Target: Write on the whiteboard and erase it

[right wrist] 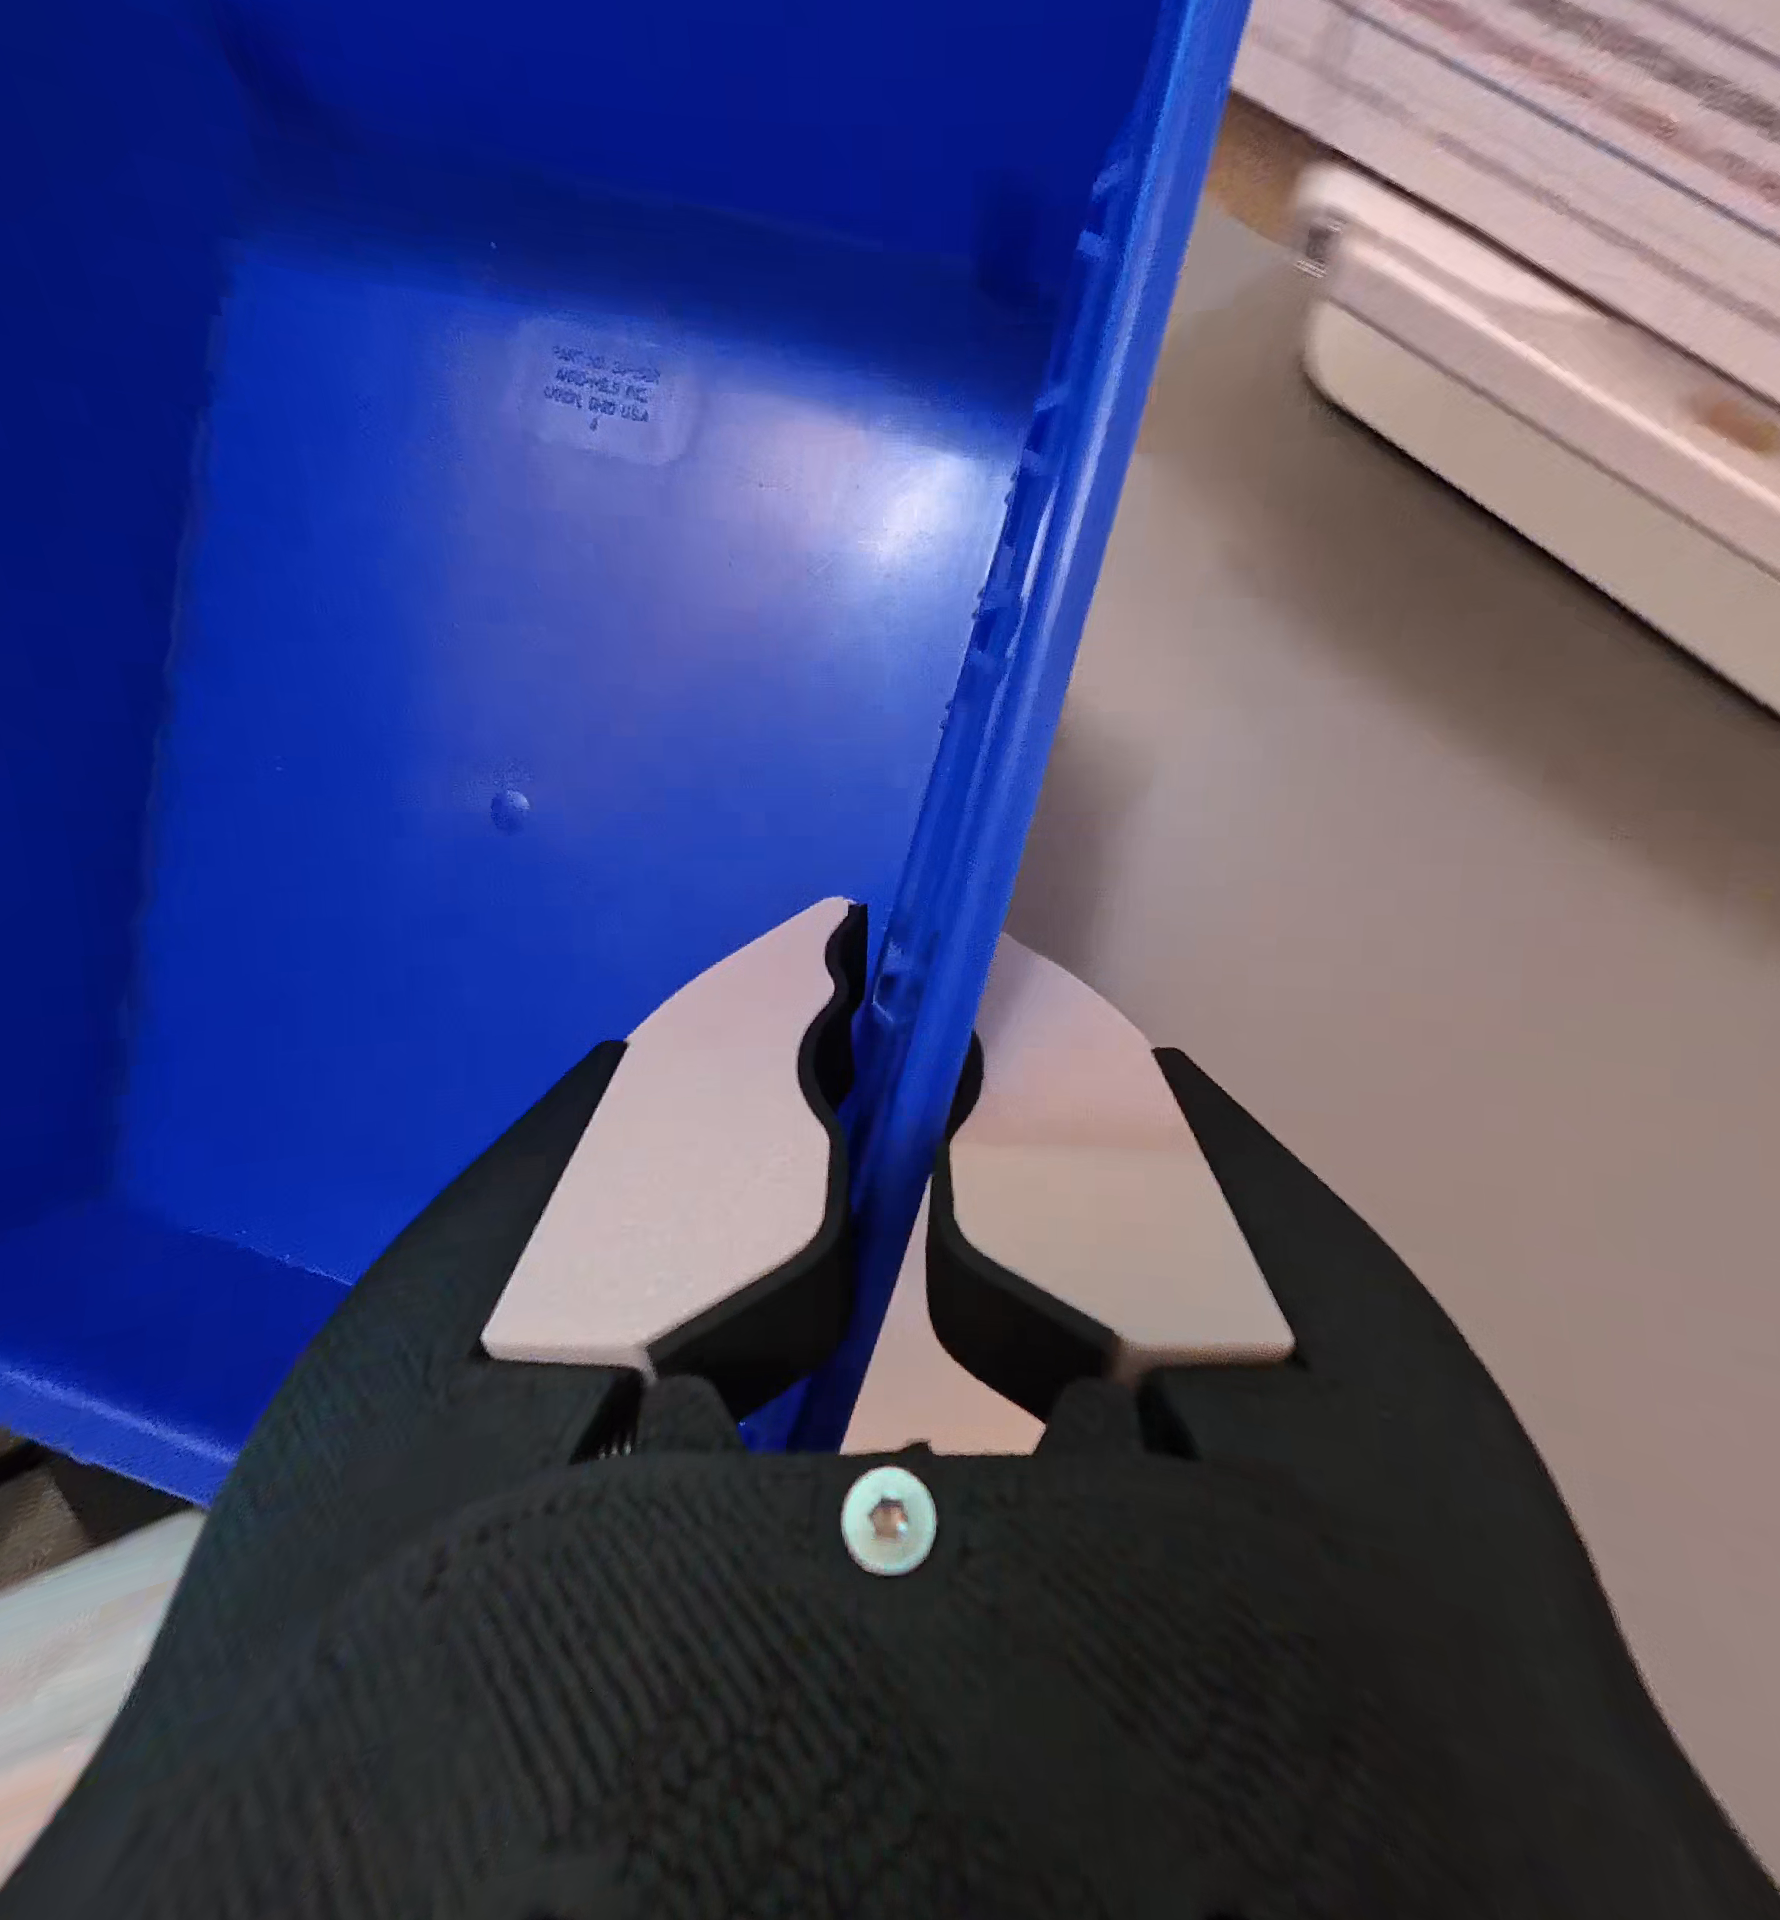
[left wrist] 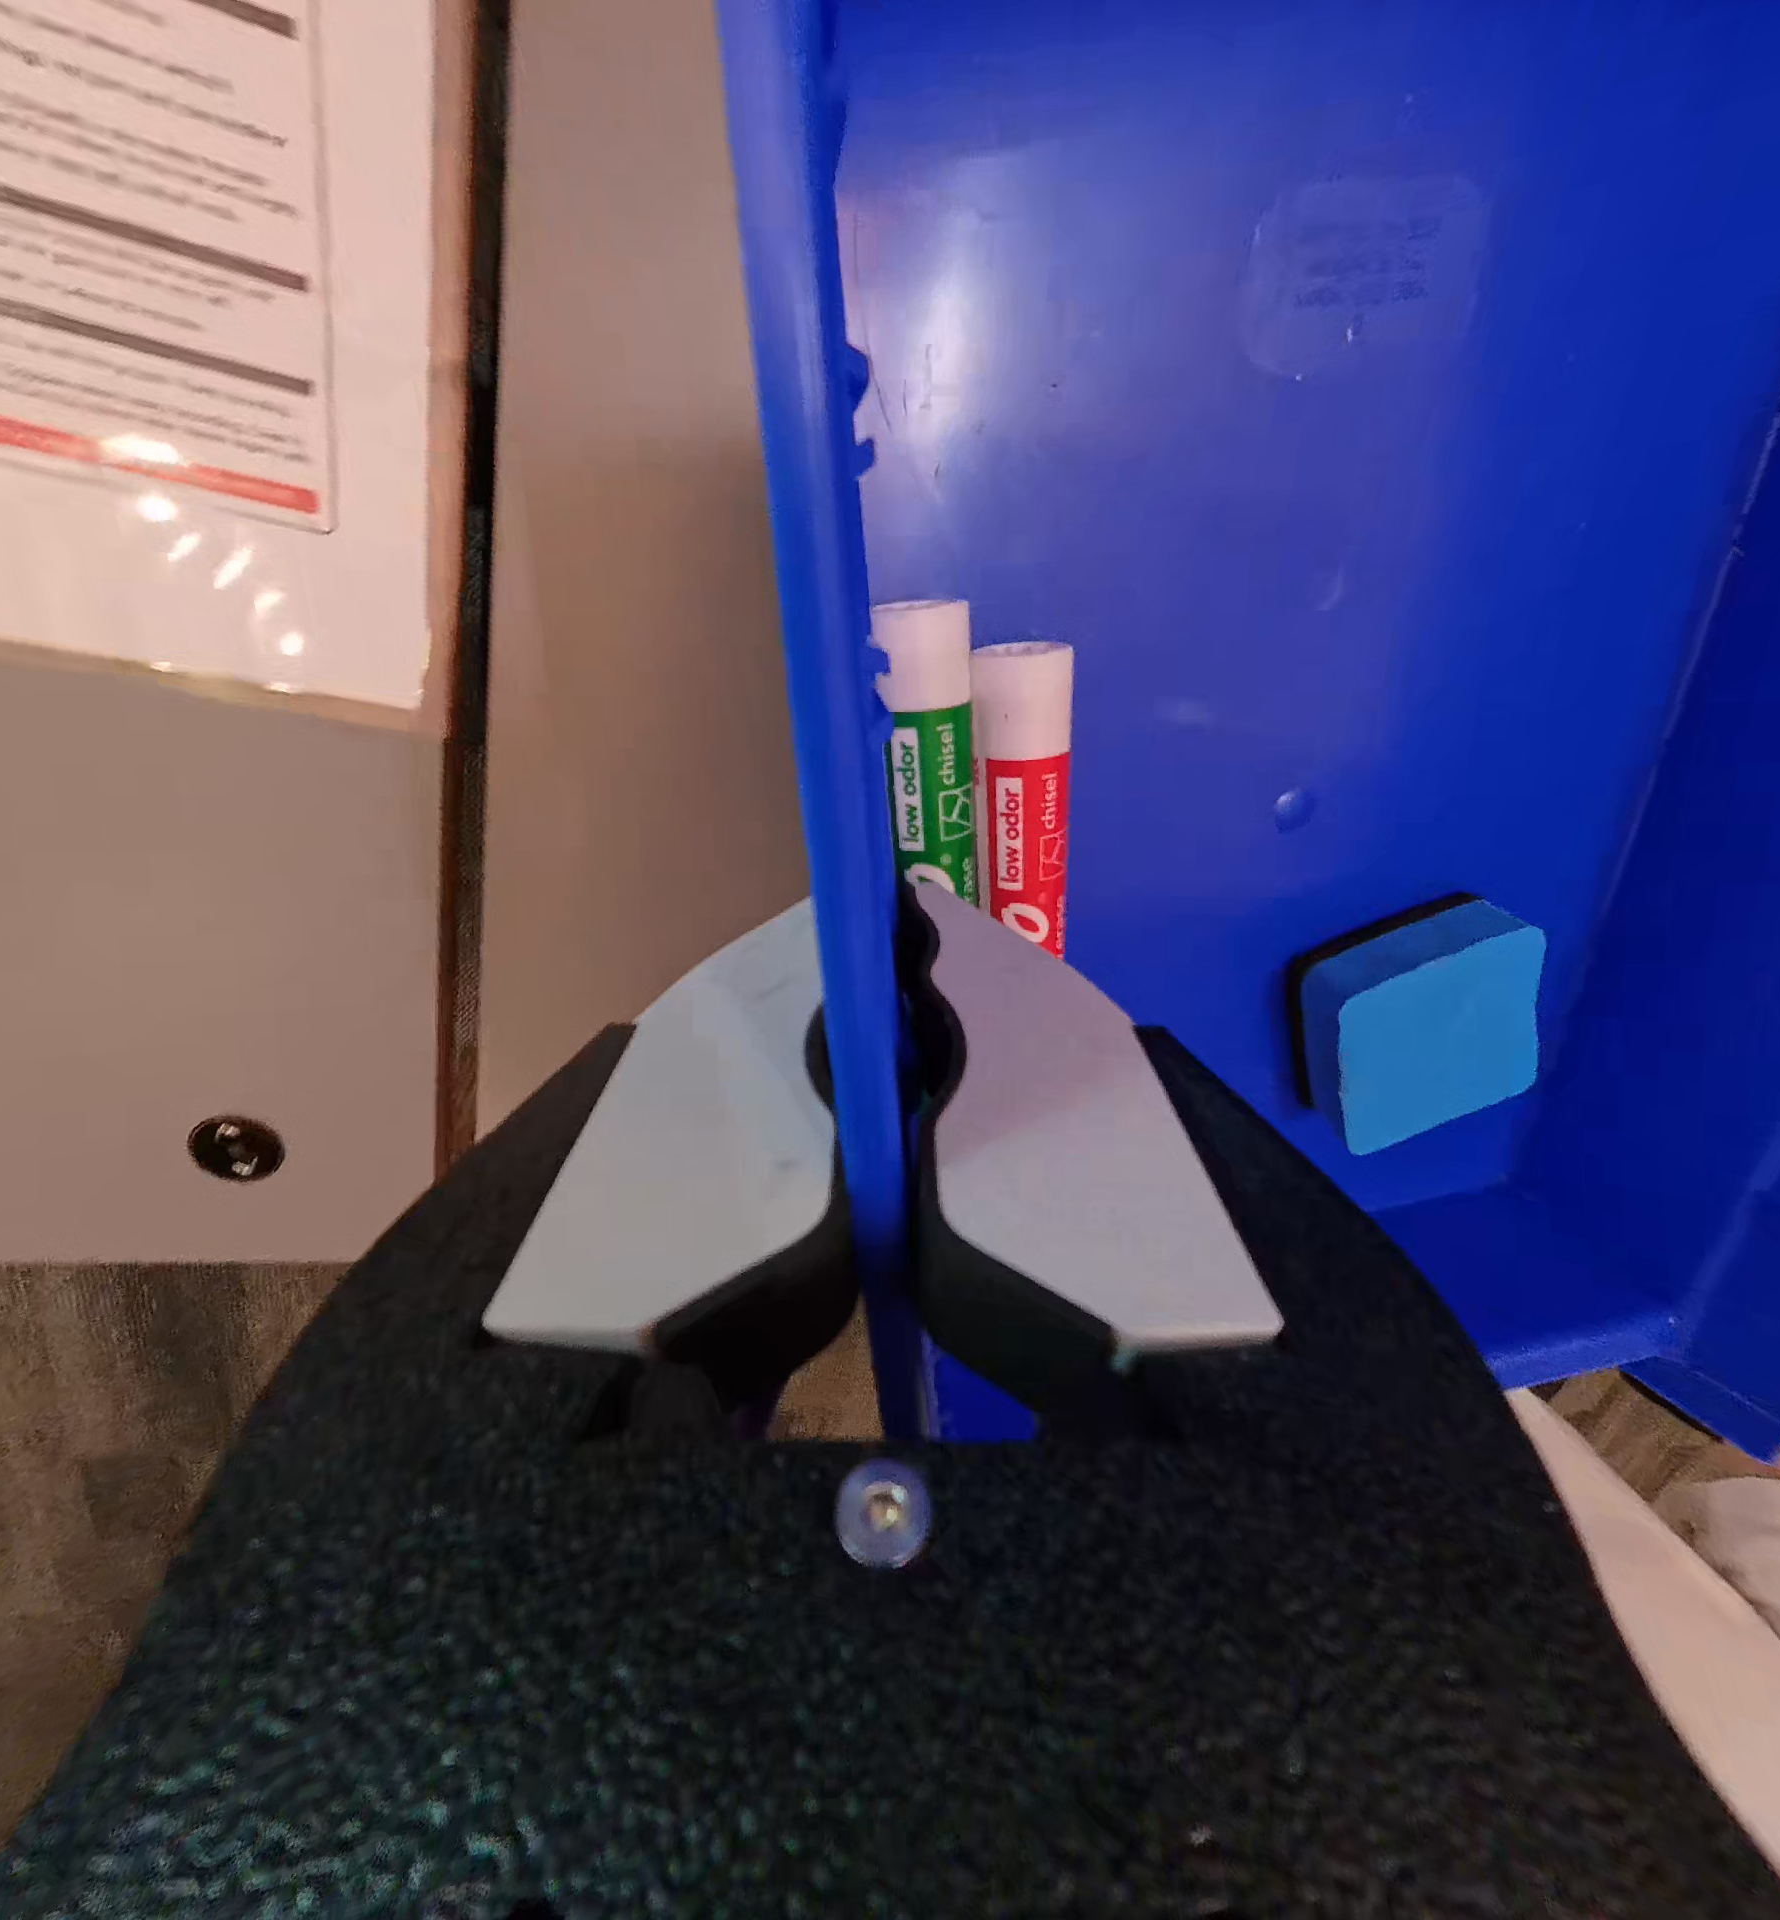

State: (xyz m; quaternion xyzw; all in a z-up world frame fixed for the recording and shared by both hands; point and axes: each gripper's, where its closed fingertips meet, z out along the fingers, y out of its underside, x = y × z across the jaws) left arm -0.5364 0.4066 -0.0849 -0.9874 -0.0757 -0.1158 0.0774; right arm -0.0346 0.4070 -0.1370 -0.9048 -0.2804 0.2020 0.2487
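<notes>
Left claw (left wrist: 881,1049) clamps the left wall of the blue bin (left wrist: 1333,468); right claw (right wrist: 901,1049) clamps the opposite wall. Only the left view shows contents: two markers, green marker (left wrist: 930,790) and red marker (left wrist: 1026,805), just past the claw tips, plus one eraser (left wrist: 1426,1023) to their right.

Right gripper (right wrist: 912,935) clamps the right-hand wall of the blue bin (right wrist: 553,623), one finger inside, one outside. Beige tabletop (right wrist: 1385,1039) runs alongside, and a blurred white box (right wrist: 1592,457) sits farther off.
</notes>
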